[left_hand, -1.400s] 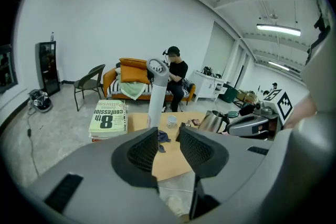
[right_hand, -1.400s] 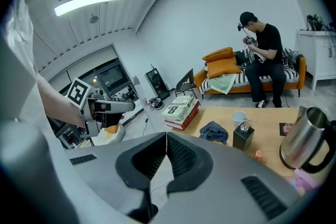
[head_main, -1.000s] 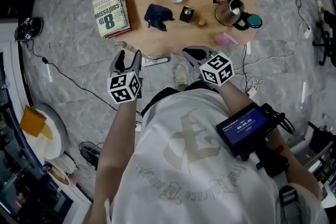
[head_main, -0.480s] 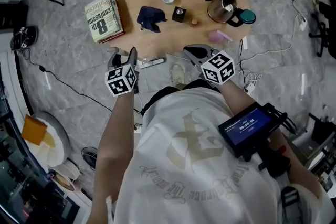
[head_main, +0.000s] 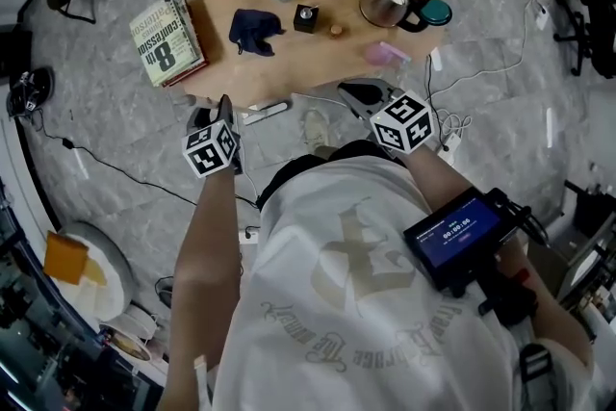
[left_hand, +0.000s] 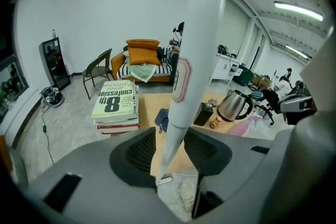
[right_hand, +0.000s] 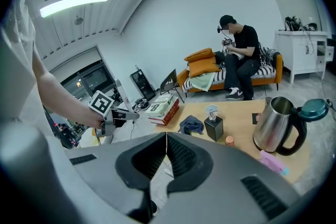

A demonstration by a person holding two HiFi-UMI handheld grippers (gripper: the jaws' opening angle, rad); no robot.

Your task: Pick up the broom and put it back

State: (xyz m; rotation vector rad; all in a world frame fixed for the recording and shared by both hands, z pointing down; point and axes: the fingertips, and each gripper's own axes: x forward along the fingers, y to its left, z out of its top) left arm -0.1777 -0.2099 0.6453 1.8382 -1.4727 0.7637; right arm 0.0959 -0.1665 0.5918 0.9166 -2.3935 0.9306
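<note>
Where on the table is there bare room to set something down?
Bare wood lies between the books and the cloth, and along the table's near edge in front of cloth and dispenser. The right end is crowded: kettle, teal lid, pink pack.

Grey marble floor (head_main: 125,125), wooden table (head_main: 318,63)

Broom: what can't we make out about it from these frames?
- Broom handle: top cut off by the upper edge, left gripper view.
- Broom head: in no view.
- Head view: handle too thin to pick out.
- White bar: too small to identify, head view.
</note>
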